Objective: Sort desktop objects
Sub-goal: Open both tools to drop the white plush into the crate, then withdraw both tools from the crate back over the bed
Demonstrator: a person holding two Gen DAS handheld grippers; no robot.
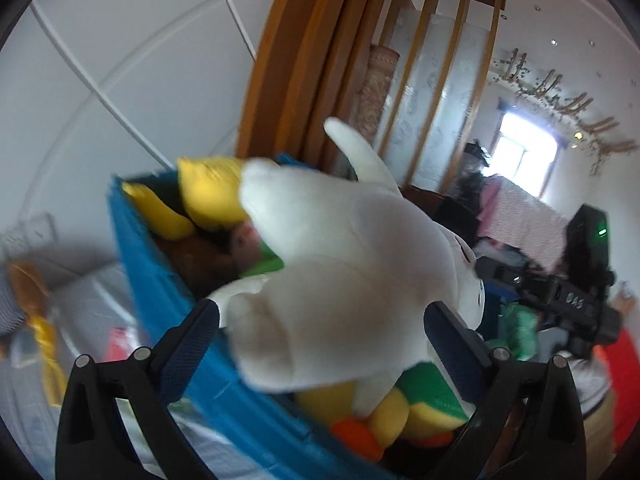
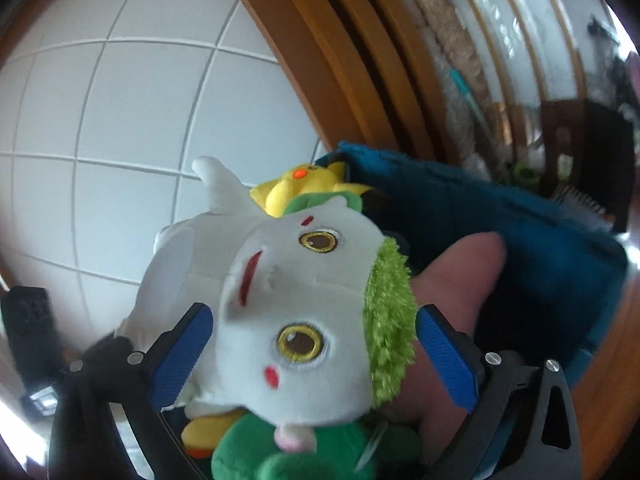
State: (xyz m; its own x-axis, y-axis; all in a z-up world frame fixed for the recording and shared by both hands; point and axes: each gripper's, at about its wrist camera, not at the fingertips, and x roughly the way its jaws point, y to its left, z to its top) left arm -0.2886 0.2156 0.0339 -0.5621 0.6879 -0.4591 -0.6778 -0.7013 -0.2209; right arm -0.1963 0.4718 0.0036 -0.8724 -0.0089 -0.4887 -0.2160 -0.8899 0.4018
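Note:
A white plush toy [image 1: 344,264] with yellow eyes and a green fuzzy patch [image 2: 390,320] lies on top of other plush toys in a blue fabric bin [image 1: 152,280]. My left gripper [image 1: 322,316] has its fingers wide apart on either side of the toy's body. My right gripper [image 2: 314,328] has its blue pads on either side of the toy's head [image 2: 288,304]. Whether either one presses on the toy I cannot tell. The bin [image 2: 520,216] also holds a yellow plush [image 2: 300,188] and a green plush [image 2: 280,448].
A white tiled wall [image 2: 120,120] and a wooden door frame [image 1: 304,60] stand behind the bin. The other gripper's black body [image 1: 560,300] shows at the right. A pink rounded plush [image 2: 460,280] lies in the bin beside the white toy.

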